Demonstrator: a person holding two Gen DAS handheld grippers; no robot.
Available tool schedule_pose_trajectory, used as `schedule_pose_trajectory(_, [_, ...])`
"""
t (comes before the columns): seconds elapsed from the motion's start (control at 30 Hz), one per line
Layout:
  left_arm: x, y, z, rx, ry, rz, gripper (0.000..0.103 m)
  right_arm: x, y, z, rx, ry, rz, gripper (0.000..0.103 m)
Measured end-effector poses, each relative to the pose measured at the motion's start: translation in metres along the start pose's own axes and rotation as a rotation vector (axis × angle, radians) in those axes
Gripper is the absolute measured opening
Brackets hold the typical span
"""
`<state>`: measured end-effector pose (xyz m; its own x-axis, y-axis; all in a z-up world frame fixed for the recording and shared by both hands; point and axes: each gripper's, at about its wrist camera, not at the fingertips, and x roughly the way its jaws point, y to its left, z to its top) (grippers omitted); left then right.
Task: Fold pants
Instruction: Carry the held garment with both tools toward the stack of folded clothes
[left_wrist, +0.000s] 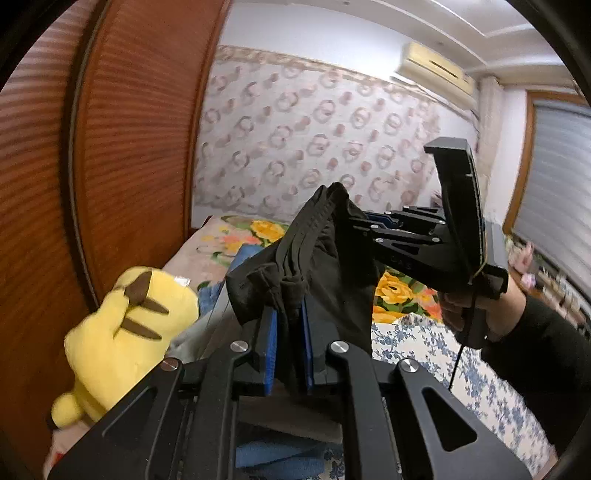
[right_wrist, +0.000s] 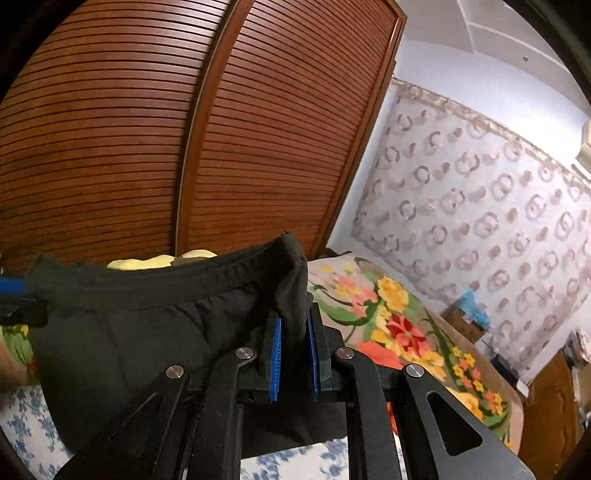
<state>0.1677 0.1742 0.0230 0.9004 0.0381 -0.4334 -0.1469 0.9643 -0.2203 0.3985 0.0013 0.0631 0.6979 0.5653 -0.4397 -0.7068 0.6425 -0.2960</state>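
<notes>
- A yellow plush toy (left_wrist: 125, 325) is seen at the far left, against the slatted wooden wardrobe (left_wrist: 122, 122).
- The black pants (left_wrist: 314, 266) are held up above the floral bedspread (right_wrist: 399, 325), stretched between both tools.
- The left gripper (left_wrist: 290, 332) is pinched on bunched waistband fabric.
- The right gripper (right_wrist: 295, 350), to the right, is clamped on the waistband's other end, blue pads (right_wrist: 275, 354) pressed against cloth.
</notes>
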Motion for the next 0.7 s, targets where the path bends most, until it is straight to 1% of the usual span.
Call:
schedule_pose_trajectory(0.13, [0.002,0.005,-0.005,-0.037,-0.005,0.029,0.013,0.008,0.001,0.002,-0.01,0.0,0.019,0.012])
schedule_pose_trajectory(0.3, [0.009,0.012,-0.01,-0.048,0.004,0.062,0.013,0.015,0.003,0.003,-0.027,0.007,0.044,0.012])
schedule_pose_trajectory(0.4, [0.012,0.015,-0.014,-0.055,0.013,0.079,0.013,0.023,0.001,0.003,-0.017,0.03,0.06,0.012])
schedule_pose_trajectory(0.53, [0.013,0.018,-0.018,-0.055,0.016,0.091,0.013,0.03,-0.002,0.006,-0.025,0.037,0.079,0.012])
schedule_pose_trajectory(0.7, [0.014,0.02,-0.024,-0.065,0.021,0.112,0.013,0.034,-0.008,0.011,0.013,0.036,0.12,0.013])
